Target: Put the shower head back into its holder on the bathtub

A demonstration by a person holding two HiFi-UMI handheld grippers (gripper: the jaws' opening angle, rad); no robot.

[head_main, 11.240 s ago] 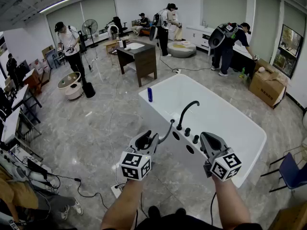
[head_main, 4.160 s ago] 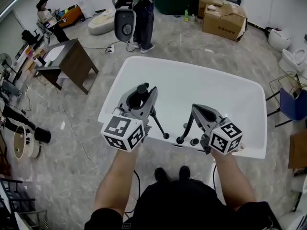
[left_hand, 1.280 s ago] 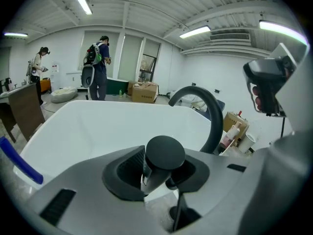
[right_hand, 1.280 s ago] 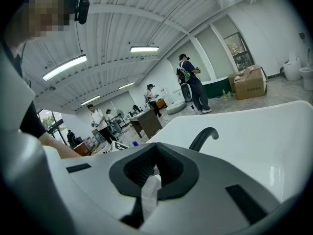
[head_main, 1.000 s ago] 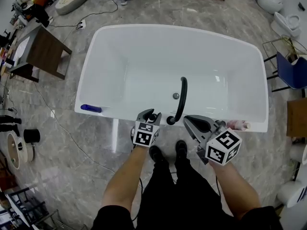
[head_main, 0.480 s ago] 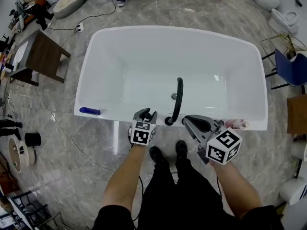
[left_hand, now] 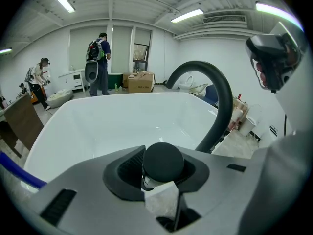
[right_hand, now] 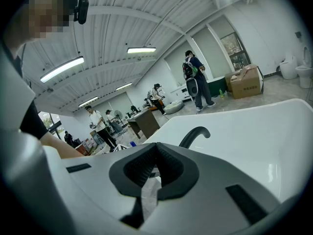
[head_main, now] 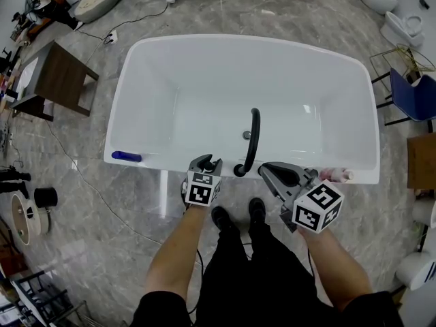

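The black shower head [left_hand: 163, 161] stands upright between the jaws of my left gripper [head_main: 207, 163], which is shut on it at the near rim of the white bathtub [head_main: 121, 107]. Only its round top shows in the left gripper view; its holder is hidden below the jaws. The black faucet spout [head_main: 253, 136] arches over the tub just right of that gripper. My right gripper [head_main: 271, 172] hangs at the same rim, right of the spout, shut with nothing between its jaws. The spout [right_hand: 194, 133] shows beyond them in the right gripper view.
A blue bottle [head_main: 127, 157] lies on the tub's near rim at the left, and a pale bottle [head_main: 338, 176] on the rim at the right. A dark wooden table [head_main: 58, 77] stands left of the tub, a blue chair [head_main: 417, 97] right of it. Cables cross the floor.
Hardly anything: the left gripper stays at the near rim with the shower head in it, and the right gripper has kept still.
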